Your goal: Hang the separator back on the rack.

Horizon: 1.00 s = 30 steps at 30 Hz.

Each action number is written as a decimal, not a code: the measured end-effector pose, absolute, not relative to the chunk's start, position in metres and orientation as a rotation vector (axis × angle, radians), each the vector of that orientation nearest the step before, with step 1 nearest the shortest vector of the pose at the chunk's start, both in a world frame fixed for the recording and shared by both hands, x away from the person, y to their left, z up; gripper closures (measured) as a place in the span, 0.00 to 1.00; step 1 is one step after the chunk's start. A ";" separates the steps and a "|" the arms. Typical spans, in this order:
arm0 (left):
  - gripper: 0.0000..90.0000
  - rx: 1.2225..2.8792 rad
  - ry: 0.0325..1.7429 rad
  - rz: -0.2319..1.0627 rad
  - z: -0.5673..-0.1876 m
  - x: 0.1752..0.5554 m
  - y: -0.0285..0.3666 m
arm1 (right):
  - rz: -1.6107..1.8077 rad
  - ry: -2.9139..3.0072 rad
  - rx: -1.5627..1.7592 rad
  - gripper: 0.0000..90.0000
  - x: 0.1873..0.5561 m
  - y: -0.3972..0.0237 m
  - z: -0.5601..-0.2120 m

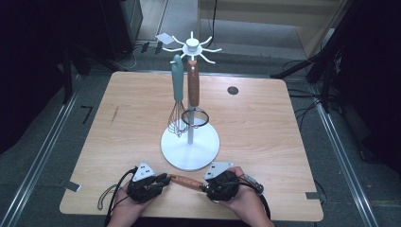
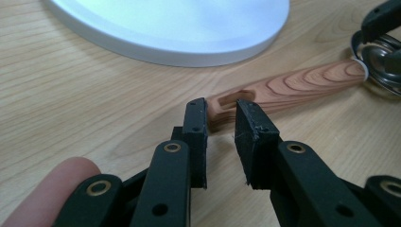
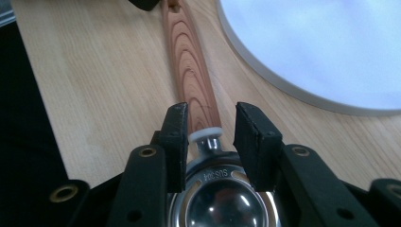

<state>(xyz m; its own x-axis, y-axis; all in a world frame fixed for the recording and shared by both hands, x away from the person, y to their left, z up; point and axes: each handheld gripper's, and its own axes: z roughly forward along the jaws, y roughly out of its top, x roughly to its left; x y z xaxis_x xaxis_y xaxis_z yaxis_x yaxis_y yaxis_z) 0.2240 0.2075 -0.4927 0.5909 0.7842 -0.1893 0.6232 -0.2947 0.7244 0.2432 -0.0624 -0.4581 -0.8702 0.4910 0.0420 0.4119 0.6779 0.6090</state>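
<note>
Light wooden table [image 1: 265, 123] on grey floor [image 1: 42, 151], dim surroundings.

1. White stand [image 1: 190, 150]: round base near the middle of the desk [image 1: 118, 142], toward the front edge.
2. Teal-handled whisk [image 1: 177, 94] and wooden-handled strainer [image 1: 193, 94] hang from its top hooks.
3. Wooden-handled utensil [image 1: 185, 181] lies near the front edge, just in front of the base.
4. Left tool [image 1: 165, 179] at its handle end, right tool [image 1: 204, 187] at its other end; jaw gaps not readable.

The white utensil stand [image 1: 190, 146] blocks the desk [image 1: 265, 123] centre; bare desk lies open left and right of the stand.
</note>
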 end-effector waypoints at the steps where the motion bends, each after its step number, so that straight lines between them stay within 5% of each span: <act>1: 0.83 2.025 1.111 0.255 -0.493 0.224 0.206 | 0.941 2.774 0.736 0.73 0.245 -0.061 -0.456; 30: 0.83 2.049 1.061 0.234 -0.493 0.218 0.195 | 0.494 2.978 0.566 0.72 0.259 -0.027 -0.461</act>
<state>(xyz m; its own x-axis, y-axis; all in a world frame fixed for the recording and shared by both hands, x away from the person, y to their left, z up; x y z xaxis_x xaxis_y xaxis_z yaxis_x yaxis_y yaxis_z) 0.2185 0.1954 -0.4933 0.6315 0.7529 -0.1857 0.6050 -0.3286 0.7252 0.2586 -0.0268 -0.4608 -0.9296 0.3684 -0.0088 0.3458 0.8804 0.3246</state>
